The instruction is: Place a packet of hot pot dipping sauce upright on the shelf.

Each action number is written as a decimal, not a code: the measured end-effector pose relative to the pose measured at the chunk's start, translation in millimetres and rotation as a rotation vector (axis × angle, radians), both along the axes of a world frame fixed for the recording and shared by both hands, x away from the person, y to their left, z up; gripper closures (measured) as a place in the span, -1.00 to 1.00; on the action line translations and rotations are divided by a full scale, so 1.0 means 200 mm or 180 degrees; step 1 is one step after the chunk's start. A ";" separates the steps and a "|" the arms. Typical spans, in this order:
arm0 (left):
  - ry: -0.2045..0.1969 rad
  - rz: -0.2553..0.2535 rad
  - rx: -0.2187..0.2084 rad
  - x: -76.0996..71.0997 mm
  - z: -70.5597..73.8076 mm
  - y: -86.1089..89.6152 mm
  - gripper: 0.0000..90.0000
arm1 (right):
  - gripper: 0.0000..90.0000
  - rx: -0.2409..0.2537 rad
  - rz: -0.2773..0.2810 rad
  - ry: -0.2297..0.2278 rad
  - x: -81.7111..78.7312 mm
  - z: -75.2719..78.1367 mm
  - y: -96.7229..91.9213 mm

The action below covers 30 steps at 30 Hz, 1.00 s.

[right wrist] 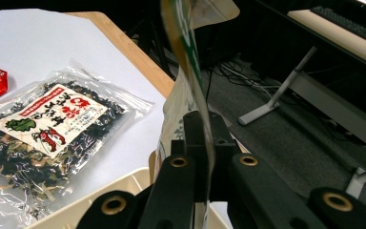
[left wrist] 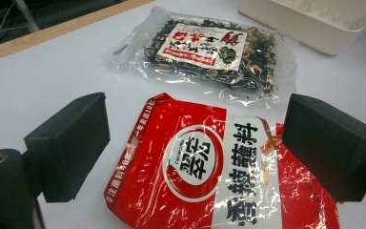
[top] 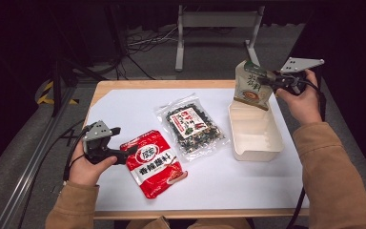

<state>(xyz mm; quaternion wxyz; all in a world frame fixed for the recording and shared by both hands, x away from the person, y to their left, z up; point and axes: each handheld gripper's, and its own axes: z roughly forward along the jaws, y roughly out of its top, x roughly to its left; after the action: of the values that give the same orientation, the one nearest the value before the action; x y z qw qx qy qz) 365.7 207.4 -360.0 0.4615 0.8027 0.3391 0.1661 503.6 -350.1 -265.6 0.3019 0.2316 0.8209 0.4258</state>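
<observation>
At the upper right of the high view, the beige pouch (top: 252,86) is pinched by its edge in the closed right gripper (top: 271,80), hanging above the far end of the cream tray (top: 256,149). If released there, it could be caught on the rim and tipped outside. The left gripper (left wrist: 195,148) is held wide open around the red packet (left wrist: 219,171), nothing gripped.

A beige pouch (top: 252,86) with green print and a picture of a bowl hangs upright at the upper right of the high view, its lower edge just above the far end of a cream tray (top: 255,138); in the right gripper view it (right wrist: 190,71) shows edge-on, up the middle of the frame. The tray, a shallow rounded rectangle, sits open and bare at right of centre on the white sheet.
</observation>
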 end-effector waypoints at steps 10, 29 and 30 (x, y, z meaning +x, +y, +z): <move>0.0035 0.0037 0.0004 -0.01 -0.01 0.02 -0.79 | 0.98 -0.0053 -0.0043 0.0096 0.05 -0.07 0.01; 0.0065 0.0089 0.0026 -0.03 -0.03 0.05 -0.80 | 0.97 -0.0111 -0.0023 0.0132 0.14 -0.15 0.09; 0.0065 0.0089 0.0026 -0.03 -0.03 0.05 -0.80 | 0.97 -0.0111 -0.0023 0.0132 0.14 -0.15 0.09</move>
<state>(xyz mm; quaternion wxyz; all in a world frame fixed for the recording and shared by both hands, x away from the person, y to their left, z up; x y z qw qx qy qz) 359.9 216.6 -366.7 0.4524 0.8014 0.3543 0.1657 532.4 -332.9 -296.6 0.2905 0.2381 0.8334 0.4054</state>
